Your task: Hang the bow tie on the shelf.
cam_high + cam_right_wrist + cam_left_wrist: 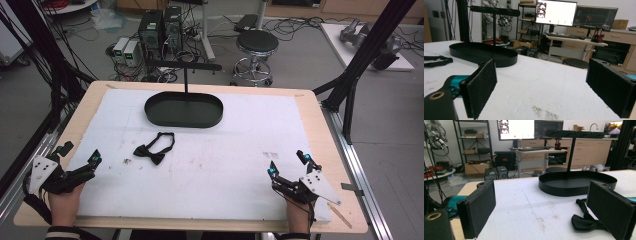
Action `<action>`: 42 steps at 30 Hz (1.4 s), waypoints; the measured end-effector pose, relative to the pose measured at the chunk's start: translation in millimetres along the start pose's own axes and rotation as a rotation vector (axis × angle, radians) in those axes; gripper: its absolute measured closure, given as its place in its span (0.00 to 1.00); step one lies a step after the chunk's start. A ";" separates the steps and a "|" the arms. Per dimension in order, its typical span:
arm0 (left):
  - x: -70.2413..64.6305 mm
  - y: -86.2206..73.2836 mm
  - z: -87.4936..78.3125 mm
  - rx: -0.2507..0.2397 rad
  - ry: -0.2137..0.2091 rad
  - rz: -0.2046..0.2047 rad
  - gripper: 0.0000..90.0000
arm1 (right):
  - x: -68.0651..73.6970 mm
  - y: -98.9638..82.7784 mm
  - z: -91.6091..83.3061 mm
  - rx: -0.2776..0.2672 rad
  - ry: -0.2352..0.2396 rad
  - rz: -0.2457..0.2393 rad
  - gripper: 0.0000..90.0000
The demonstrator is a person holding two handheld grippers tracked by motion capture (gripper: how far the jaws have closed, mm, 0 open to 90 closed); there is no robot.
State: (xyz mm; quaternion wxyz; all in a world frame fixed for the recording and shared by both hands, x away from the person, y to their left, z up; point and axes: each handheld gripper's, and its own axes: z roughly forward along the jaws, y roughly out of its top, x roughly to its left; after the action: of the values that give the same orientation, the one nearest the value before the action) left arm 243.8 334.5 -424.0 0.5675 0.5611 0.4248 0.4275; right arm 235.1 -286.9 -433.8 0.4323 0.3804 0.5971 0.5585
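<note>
A black bow tie (155,149) with its strap lies flat on the white mat (215,150), left of centre. Behind it stands a black oval tray (184,110) with a thin post and a crossbar (185,66) above it. My left gripper (80,153) rests at the mat's near left corner, open, with nothing between its pads. In the left gripper view the bow tie (584,221) lies just ahead beside the right pad (610,208), with the tray (576,183) beyond. My right gripper (287,164) sits open at the near right, far from the tie (436,61).
The wooden table edge (320,125) frames the mat. Behind the table are a round stool (256,42) and computer boxes (160,27) with cables on the floor. Black frame posts (370,45) rise at the right and left sides.
</note>
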 end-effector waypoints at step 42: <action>-102.2 19.4 88.5 0.420 -0.384 0.253 0.37 | 10.0 4.0 11.2 -0.015 0.047 0.012 0.10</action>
State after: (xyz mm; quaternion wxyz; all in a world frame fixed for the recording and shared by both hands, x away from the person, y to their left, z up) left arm 300.8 212.1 -403.4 0.4512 0.7850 0.3155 0.2839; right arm 242.2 -273.4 -430.8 0.4175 0.3674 0.6008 0.5742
